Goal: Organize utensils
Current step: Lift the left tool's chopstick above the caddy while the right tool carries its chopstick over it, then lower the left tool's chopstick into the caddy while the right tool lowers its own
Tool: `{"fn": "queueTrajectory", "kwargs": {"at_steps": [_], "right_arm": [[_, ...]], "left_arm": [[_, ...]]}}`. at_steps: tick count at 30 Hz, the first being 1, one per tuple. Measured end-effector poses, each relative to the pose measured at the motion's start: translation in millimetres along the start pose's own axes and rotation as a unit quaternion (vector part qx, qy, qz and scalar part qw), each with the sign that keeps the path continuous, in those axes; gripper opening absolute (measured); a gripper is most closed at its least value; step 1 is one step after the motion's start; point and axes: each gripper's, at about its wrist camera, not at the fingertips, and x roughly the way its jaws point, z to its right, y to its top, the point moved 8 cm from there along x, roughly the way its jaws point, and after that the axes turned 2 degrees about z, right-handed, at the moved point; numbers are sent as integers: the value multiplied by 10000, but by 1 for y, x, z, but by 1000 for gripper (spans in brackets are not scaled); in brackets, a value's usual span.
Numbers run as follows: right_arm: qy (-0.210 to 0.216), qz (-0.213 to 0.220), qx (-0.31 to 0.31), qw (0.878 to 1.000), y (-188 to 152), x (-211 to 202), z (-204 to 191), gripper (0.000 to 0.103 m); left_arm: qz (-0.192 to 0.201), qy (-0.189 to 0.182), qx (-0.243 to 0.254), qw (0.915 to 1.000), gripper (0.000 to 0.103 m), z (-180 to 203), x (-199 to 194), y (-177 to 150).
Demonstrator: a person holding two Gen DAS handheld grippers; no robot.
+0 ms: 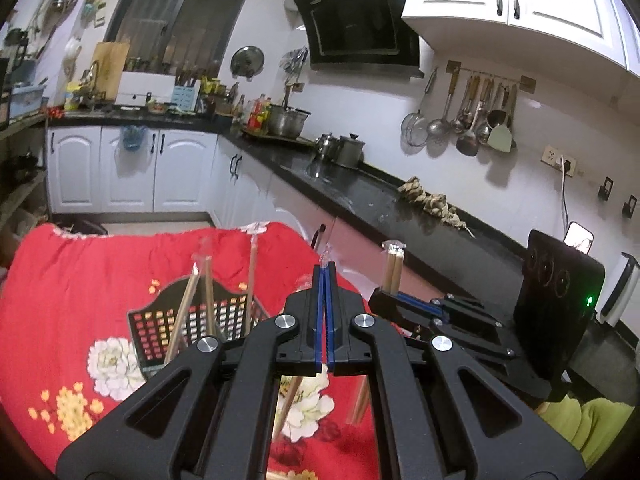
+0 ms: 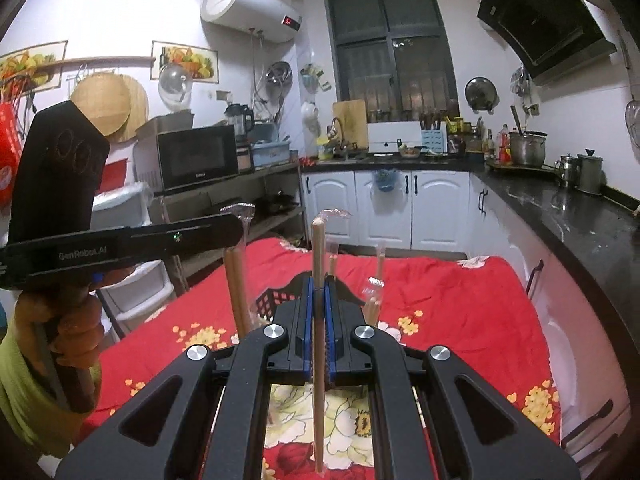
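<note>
Wooden chopsticks (image 2: 319, 320) (clear plastic sleeves, seemingly); matt black plastic basket (image 1: 192, 320); red cloth (image 1: 80, 280).

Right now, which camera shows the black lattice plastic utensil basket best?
The left wrist view: the black lattice plastic utensil basket shows its front wall, with wrapped chopsticks standing inside. The right wrist view catches only a sliver behind the right gripper.
</note>
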Motion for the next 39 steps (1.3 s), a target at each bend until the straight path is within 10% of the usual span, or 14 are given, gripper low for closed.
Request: {"fn": "queueTrajectory", "kwargs": {"at_steps": [39], "right_arm": [[-133,988,71,9950,110,4,7,6]], "left_arm": [[1154,621,118,9913,0,-28,-16,143]]}}
